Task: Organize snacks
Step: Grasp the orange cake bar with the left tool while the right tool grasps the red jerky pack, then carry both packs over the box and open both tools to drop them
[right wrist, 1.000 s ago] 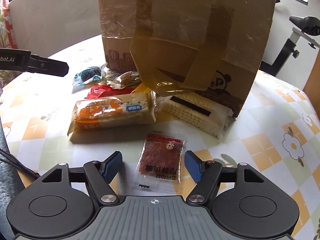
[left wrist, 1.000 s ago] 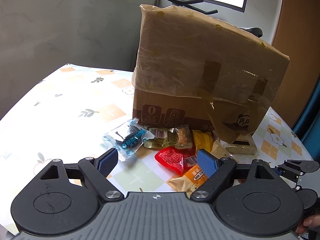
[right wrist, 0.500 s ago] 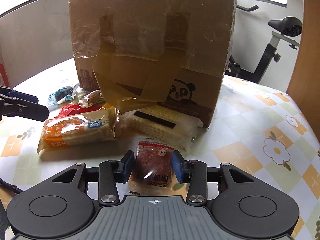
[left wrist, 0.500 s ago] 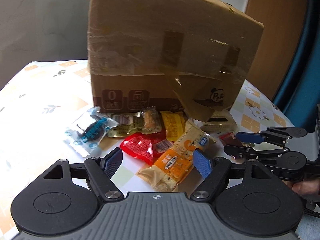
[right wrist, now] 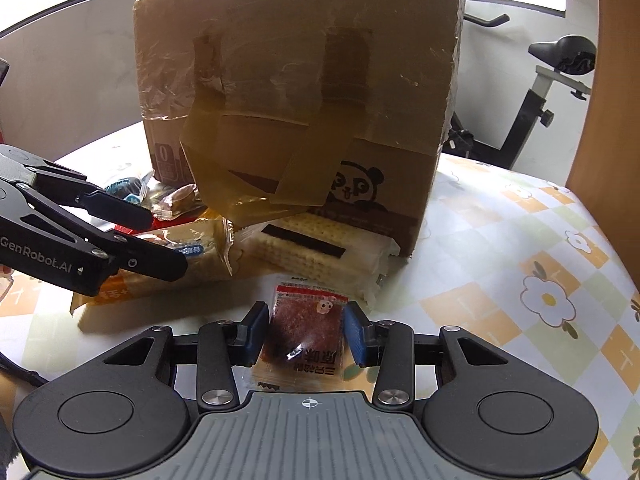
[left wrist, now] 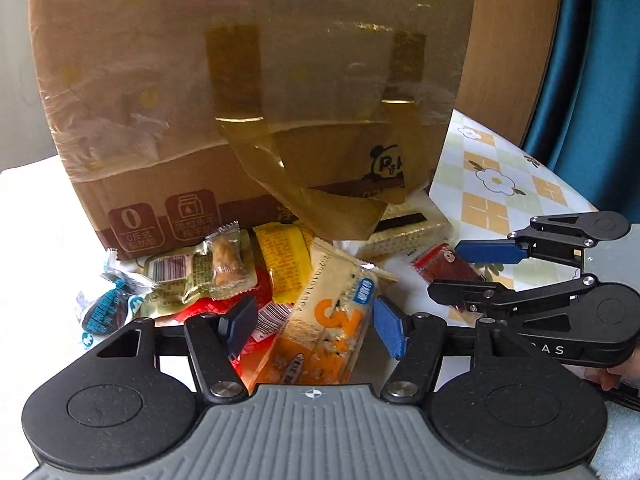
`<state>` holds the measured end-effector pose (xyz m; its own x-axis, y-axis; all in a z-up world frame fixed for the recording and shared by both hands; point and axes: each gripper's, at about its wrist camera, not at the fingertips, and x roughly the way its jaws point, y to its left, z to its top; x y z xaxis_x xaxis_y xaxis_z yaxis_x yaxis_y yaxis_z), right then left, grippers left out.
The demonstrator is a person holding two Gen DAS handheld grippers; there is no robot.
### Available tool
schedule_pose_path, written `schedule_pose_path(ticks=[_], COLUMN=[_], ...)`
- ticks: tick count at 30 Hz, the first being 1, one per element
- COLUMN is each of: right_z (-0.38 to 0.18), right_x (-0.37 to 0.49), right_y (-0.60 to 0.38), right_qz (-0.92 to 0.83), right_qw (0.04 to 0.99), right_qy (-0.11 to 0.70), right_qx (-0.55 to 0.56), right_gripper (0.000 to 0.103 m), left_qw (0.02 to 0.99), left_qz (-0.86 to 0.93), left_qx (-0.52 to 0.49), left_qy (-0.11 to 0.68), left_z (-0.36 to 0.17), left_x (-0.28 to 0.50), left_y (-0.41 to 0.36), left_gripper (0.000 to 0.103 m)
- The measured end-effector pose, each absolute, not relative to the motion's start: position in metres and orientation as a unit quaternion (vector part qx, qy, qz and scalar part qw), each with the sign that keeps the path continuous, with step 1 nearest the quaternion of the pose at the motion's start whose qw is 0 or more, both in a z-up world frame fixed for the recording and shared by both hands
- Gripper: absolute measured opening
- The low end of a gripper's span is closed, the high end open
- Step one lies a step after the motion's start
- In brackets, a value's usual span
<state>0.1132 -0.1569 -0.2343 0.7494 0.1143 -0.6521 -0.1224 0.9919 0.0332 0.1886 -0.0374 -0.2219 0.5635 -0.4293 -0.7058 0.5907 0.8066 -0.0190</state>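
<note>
On a flower-print table point(right wrist: 520, 240) we work a heap of snacks. Nearest, our right gripper point(right wrist: 306, 334) has just closed onto a red jerky sachet point(right wrist: 306, 326), pads at its edges, ready to lift. Our left gripper point(left wrist: 312, 326), still narrowing and not yet gripping, straddles an orange cracker pack point(left wrist: 320, 332). Behind stands the taped box point(left wrist: 248, 92), probably their destination.

Your wafer pack point(left wrist: 404, 226) hides partly under the box's point(left wrist: 248, 80) loose tape; the red packet point(left wrist: 208, 308) lies mostly buried.
</note>
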Motion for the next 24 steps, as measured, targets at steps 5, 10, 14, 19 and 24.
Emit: schedule_pose_path(ticks=[5,10,14,19,24], right_z=[-0.234,-0.235,-0.234,-0.233,-0.230], right_x=[0.113,0.113,0.113,0.109,0.105], right_y=[-0.158,-0.157,-0.157,-0.155,-0.154], right_qz=[0.064,0.064,0.064,0.072,0.076], right_qw=[0.935,0.935,0.935,0.938,0.942], right_qy=[0.348,0.348,0.348,0.338,0.326], right_qx=[-0.001,-0.004,-0.004,-0.012,-0.015], right_gripper=[0.038,0.038,0.038,0.038,0.038], left_qw=[0.879,0.894,0.910,0.921,0.923], left_qz=[-0.282,-0.256,-0.226,-0.204,-0.205], left_qx=[0.135,0.118,0.059,0.028,0.025], left_qy=[0.359,0.348,0.342,0.331,0.325], left_z=[-0.231,-0.228,-0.225,-0.220,-0.216], left_x=[0.182,0.168,0.157,0.146,0.140], left_y=[-0.043,-0.038,-0.021,-0.006,-0.003], left_gripper=[0.058,0.043,0.041,0.041,0.041])
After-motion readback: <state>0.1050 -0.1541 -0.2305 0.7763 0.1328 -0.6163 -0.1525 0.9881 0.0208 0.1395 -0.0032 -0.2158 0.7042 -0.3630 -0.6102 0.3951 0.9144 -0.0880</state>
